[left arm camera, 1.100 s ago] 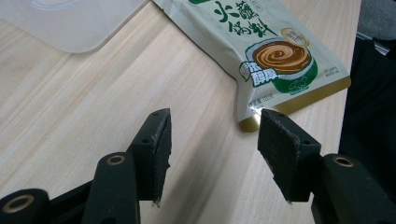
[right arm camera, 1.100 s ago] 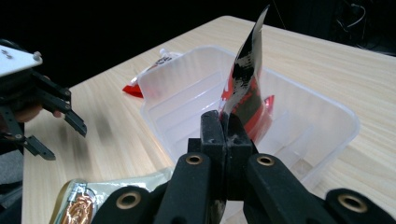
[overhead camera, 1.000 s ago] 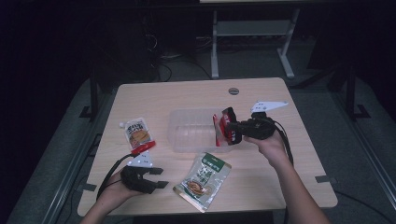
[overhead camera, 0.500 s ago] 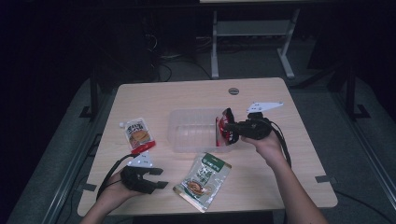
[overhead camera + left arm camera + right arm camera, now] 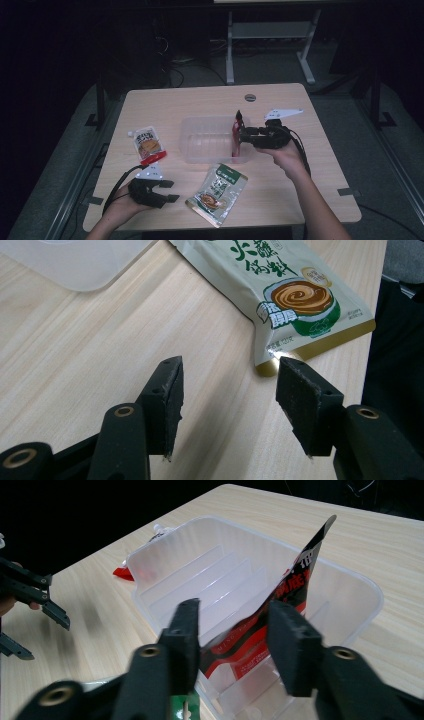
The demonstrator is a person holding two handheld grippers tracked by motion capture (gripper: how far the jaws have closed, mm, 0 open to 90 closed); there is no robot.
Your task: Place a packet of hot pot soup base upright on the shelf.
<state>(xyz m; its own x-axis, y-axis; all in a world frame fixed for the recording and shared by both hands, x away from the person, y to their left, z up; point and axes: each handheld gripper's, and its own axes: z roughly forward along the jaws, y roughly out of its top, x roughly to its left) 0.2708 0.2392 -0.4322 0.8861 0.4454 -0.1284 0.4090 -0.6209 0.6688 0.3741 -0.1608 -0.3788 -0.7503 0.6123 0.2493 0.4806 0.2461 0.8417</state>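
A clear plastic bin [image 5: 200, 122] sits mid-table. A red and black packet [image 5: 236, 131] stands on edge inside its right end, tilted against the wall. My right gripper [image 5: 241, 137] hovers at that end. Its jaws have just been opening and now stand apart on either side of the red packet [image 5: 295, 585], with the pads off it. My left gripper [image 5: 169, 191] rests open near the table's front left, nothing between its fingers. Just beyond its tips lies a green soup packet [image 5: 295, 295], flat on the wood.
A white and orange spout pouch [image 5: 148, 144] with a red cap lies left of the bin. The green packet [image 5: 218, 192] lies in front of the bin. A round grommet [image 5: 250, 97] sits near the far edge. Bare wood surrounds the bin.
The right gripper's jaws have spread apart and let go of the red packet, which now stands in the bin's right end. Both hands stayed where they were.
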